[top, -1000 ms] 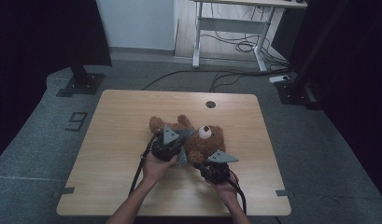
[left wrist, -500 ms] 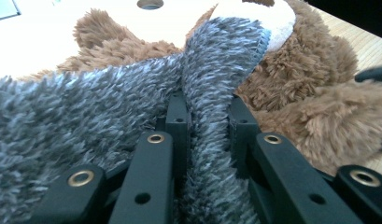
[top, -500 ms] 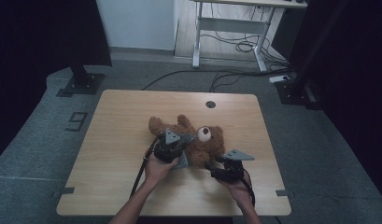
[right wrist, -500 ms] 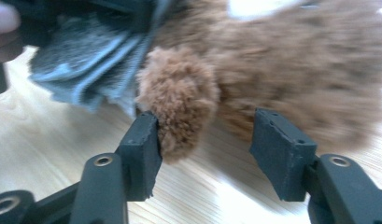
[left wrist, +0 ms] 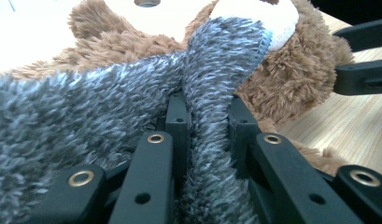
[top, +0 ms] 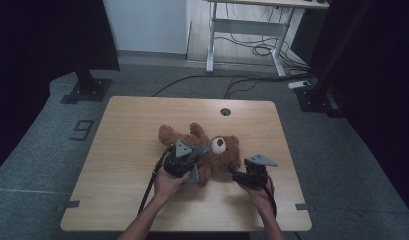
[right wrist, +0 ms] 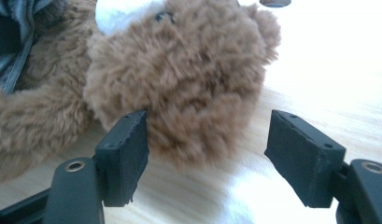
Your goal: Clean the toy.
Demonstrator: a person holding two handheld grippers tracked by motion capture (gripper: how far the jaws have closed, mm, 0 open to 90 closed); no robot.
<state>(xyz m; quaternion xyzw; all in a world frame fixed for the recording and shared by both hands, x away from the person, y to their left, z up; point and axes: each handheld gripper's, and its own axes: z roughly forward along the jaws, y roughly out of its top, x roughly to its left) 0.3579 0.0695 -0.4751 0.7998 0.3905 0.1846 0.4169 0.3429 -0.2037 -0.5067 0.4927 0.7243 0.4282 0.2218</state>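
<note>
A brown teddy bear (top: pixel 227 152) lies on its back in the middle of the wooden table (top: pixel 127 135), wearing a fuzzy grey garment (left wrist: pixel 86 107). My left gripper (left wrist: pixel 205 112) is shut on a fold of that grey garment at the bear's chest; from above it sits over the bear's body (top: pixel 194 165). My right gripper (right wrist: pixel 207 135) stands open just right of the bear's head (right wrist: pixel 179 70), its jaws having just been opening. The head's fur reaches between the jaws and brushes the left pad (right wrist: pixel 125 149). From above, the right gripper (top: pixel 236 173) points left at the head.
A round cable hole (top: pixel 225 111) sits near the table's far edge. Bare tabletop lies left of the bear and along the front edge. Behind the table stand a white desk frame (top: pixel 242 30) and floor cables (top: pixel 252 50); a black stand base (top: pixel 87 87) is at far left.
My right gripper has opened, let go of the bear's head and drawn back to the right. The left gripper has stayed shut on the grey garment.
</note>
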